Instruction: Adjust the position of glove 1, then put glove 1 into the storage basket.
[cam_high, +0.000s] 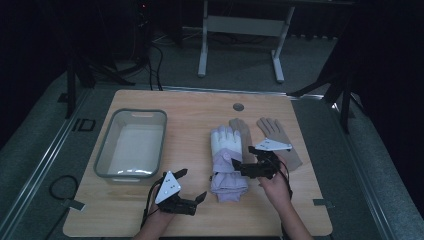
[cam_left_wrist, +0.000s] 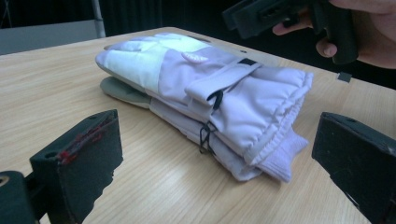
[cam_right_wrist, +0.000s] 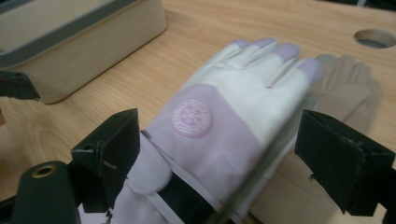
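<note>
Two lilac-and-white padded gloves (cam_high: 227, 162) lie stacked in the middle of the wooden table, cuffs toward me. In the right gripper view the top glove (cam_right_wrist: 219, 116) shows its round badge and white fingers. My right gripper (cam_high: 239, 167) hovers over the stack's cuff end, open, jaws (cam_right_wrist: 219, 135) on either side of the glove without pressing it. My left gripper (cam_high: 192, 184) rests near the front edge, left of the stack, open and empty. Its jaws (cam_left_wrist: 219, 135) face the cuffs of the gloves (cam_left_wrist: 210, 93), and the right gripper (cam_left_wrist: 280, 16) shows beyond in a hand.
A grey-rimmed empty basin (cam_high: 131, 142) stands at the table's left (cam_right_wrist: 93, 42). One tan glove (cam_high: 243, 129) lies partly under the stack (cam_right_wrist: 350, 88), another (cam_high: 277, 137) lies to its right. A round hole (cam_high: 238, 107) sits near the far edge.
</note>
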